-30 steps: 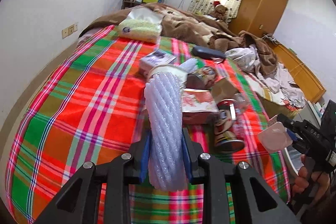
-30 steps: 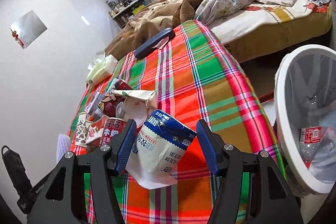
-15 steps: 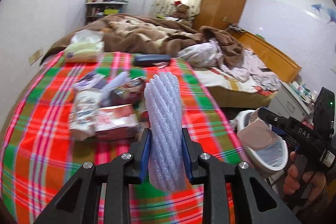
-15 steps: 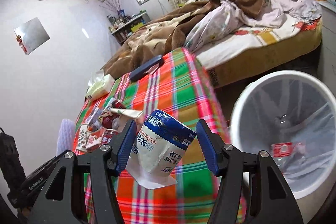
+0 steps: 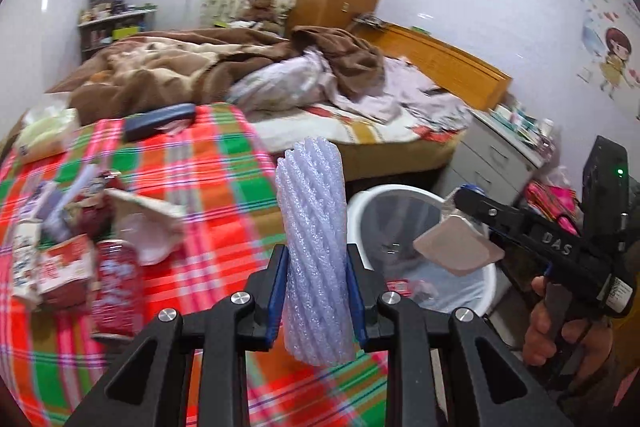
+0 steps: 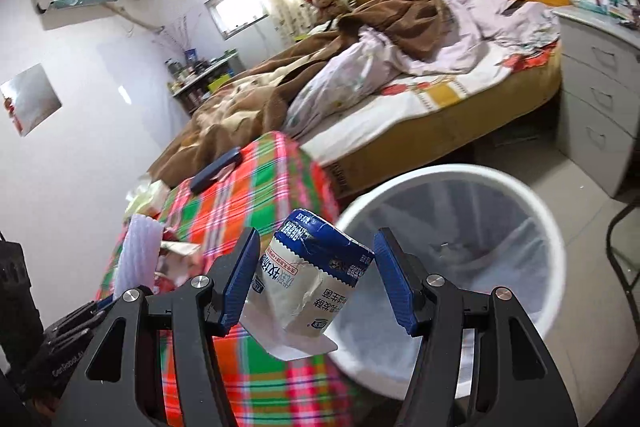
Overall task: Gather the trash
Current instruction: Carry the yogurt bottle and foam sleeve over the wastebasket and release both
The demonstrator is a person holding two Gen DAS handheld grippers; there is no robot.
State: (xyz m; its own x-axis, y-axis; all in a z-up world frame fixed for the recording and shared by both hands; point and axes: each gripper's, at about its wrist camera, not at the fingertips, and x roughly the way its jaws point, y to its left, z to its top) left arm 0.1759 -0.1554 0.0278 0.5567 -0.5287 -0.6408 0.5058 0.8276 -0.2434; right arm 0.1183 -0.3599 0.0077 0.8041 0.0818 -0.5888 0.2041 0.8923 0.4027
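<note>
My left gripper (image 5: 316, 295) is shut on a white ribbed foam sleeve (image 5: 314, 247), held upright above the plaid bed edge. My right gripper (image 6: 316, 283) is shut on a white and blue yogurt cup (image 6: 312, 275), lying tilted between the pads. A white trash bin (image 6: 460, 267) with a clear liner stands on the floor just right of the cup; it also shows in the left wrist view (image 5: 420, 251) behind the sleeve. The right gripper (image 5: 464, 219) with its cup hangs over the bin rim there. More trash, with a red can (image 5: 118, 291) and cartons (image 5: 60, 263), lies on the plaid cover.
The plaid-covered bed (image 5: 192, 163) is at left, with a dark case (image 5: 160, 121) and a tissue pack (image 5: 44, 133) further back. A second bed with brown blankets (image 6: 400, 79) is behind. Grey drawers (image 6: 600, 79) stand right of the bin.
Both grippers swung right, away from the trash pile and toward the bin. The bin now sits nearer and more central in both views. Both grips are unchanged.
</note>
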